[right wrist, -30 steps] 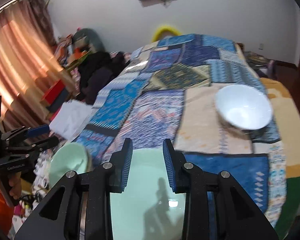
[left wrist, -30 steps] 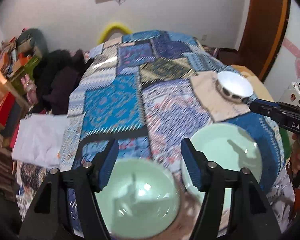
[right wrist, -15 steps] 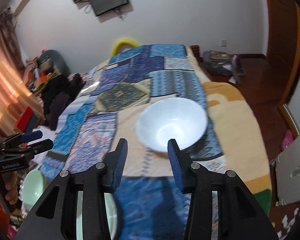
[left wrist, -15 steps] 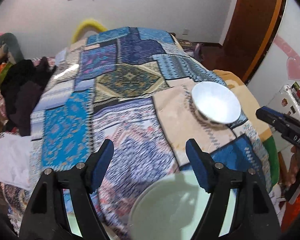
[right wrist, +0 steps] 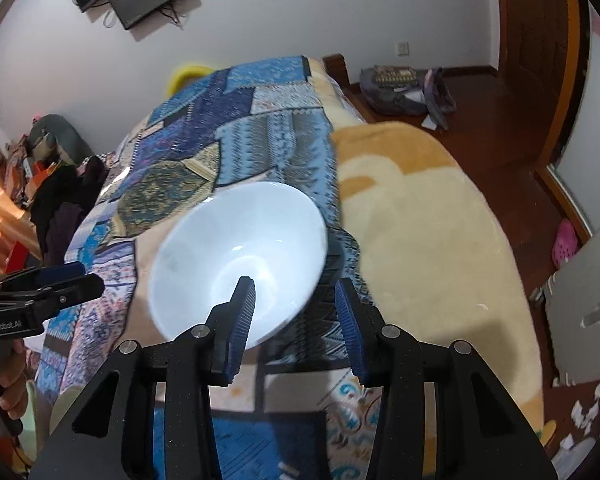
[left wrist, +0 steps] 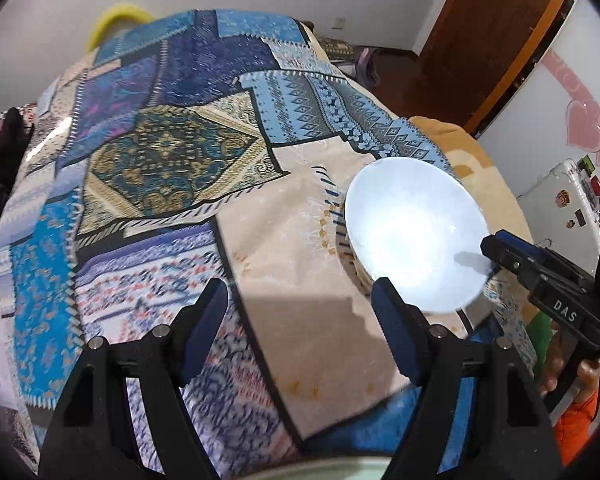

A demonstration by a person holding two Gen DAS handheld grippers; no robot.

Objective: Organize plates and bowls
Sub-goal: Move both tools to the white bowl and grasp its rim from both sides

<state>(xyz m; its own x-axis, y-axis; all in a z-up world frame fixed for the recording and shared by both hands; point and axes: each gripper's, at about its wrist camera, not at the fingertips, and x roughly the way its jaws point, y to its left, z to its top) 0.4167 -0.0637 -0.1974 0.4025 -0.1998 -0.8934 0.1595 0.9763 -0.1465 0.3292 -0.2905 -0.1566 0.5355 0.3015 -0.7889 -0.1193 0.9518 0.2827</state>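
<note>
Two grippers hang over a bed spread with a blue patchwork cloth [left wrist: 172,168]. One white bowl [left wrist: 414,236] sits upright on a beige patch of that cloth, at about two o'clock from the left gripper [left wrist: 300,316] in the left wrist view. Its jaws have just been opening and stand wide apart, with only bare cloth between them; the right-hand pad is just beside the bowl's near rim, and whether it touches I cannot tell. The right gripper [right wrist: 296,316] sits at the bowl's five o'clock side. Its jaws have also just been opening and are parted narrowly: the left finger lies over the bowl's inside, the right finger outside the rim, so the wall stands between them without being pinched. A pale green dish rim [left wrist: 324,472] peeks in at six o'clock of the left view.
</note>
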